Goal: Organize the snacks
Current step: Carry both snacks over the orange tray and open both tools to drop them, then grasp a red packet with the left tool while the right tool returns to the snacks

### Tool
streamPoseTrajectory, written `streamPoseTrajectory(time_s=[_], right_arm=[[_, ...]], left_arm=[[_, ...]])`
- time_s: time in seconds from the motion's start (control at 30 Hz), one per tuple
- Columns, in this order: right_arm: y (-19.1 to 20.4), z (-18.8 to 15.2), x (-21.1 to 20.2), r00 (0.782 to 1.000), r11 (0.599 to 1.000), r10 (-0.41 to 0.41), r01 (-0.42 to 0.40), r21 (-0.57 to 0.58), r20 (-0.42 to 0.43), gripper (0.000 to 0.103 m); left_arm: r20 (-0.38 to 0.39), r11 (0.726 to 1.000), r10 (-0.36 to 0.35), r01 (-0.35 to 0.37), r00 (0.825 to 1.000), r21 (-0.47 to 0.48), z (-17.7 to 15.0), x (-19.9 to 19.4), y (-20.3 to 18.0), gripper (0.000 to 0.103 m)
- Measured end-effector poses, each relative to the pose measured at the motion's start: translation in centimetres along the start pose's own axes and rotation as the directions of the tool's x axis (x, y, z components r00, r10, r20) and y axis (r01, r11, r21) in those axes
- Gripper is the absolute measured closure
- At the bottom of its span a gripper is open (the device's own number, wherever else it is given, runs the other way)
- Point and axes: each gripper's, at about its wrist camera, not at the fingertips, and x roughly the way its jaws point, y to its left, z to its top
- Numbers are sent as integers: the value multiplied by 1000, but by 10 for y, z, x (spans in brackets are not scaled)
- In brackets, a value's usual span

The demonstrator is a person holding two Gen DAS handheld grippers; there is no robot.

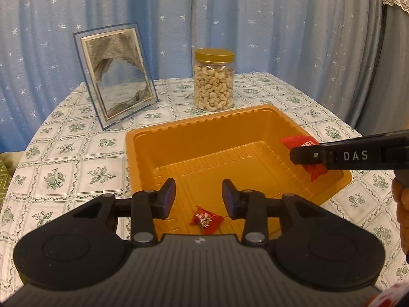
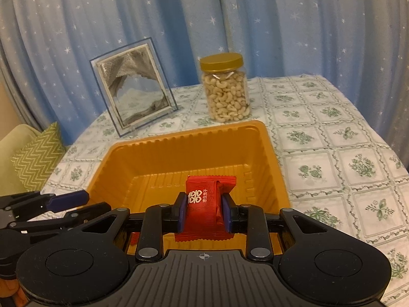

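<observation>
Over the orange plastic tray (image 2: 271, 153): right gripper (image 2: 204, 211) clamped on a red snack packet (image 2: 207, 199). Left gripper (image 1: 199, 195) jaws apart, nothing between them; small red wrapped candy (image 1: 205, 220) lies on tray floor below. Cashew jar (image 1: 214, 79) stands behind tray

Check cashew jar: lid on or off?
On. The gold lid sits flat atop the cashew jar, which stands upright behind the orange tray.
</observation>
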Motion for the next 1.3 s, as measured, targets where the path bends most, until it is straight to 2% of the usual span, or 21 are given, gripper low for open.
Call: streamPoseTrajectory(time_s=[0.07, 0.1, 0.13, 0.17, 0.2, 0.4, 0.7, 0.83, 1.3], right_arm=[[2, 1, 1, 1000, 1000, 30, -30, 3, 10, 73], [4, 2, 2, 999, 999, 34, -34, 3, 10, 61], [4, 2, 1, 999, 999, 31, -31, 8, 20, 38], [4, 2, -2, 999, 999, 29, -30, 18, 44, 29], [3, 2, -5, 997, 999, 26, -27, 27, 68, 26], [-2, 1, -24, 994, 998, 3, -10, 58, 112, 26], [5, -15, -67, 982, 998, -56, 53, 21, 179, 26], [15, -33, -94, 979, 998, -63, 59, 24, 191, 26], [45, -108, -173, 981, 995, -96, 93, 24, 167, 26]], left_arm=[[5, 1000, 15, -15, 1000, 5, -2, -3, 3, 63], [7, 1000, 24, -24, 1000, 4, -2, -5, 5, 61], [7, 1000, 29, -29, 1000, 0, -3, -7, 8, 61], [5, 999, 34, -34, 999, -7, -4, -8, 11, 61], [5, 999, 38, -38, 999, -17, -5, -10, 14, 61], [22, 999, 36, -36, 999, -19, -7, -22, 16, 60], [46, 999, 39, -38, 998, -16, -15, -54, -1, 49], [63, 998, 51, -49, 997, -32, -25, -82, -8, 41], [38, 988, 92, -86, 995, -125, -86, -178, -17, 31]])
